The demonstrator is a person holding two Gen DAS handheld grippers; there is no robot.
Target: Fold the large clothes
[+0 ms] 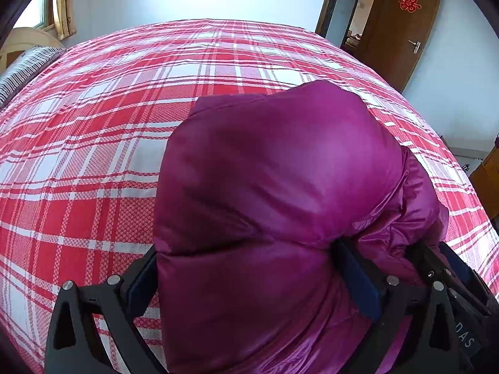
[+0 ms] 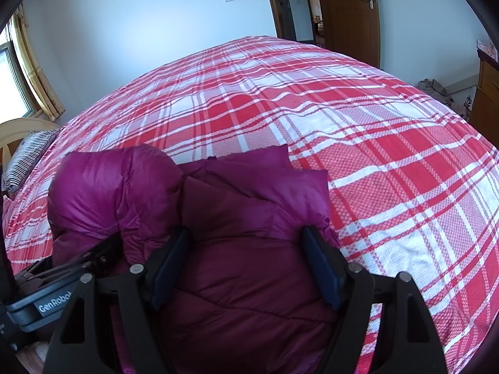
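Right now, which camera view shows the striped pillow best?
The right wrist view: the striped pillow lies at the bed's left edge, with its stripes and outline readable. The left wrist view shows only a narrower sliver of it, squeezed against the picture's left rim.

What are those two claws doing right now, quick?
Left gripper: closed on a thick bunch of the purple puffy jacket.
Right gripper: closed on the same jacket's padded fabric.

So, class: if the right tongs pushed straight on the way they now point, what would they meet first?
The purple puffy jacket: it already bulges between the right tongs, apparently gripped. Beyond it lies the red plaid bedspread, though depth is hard to judge.
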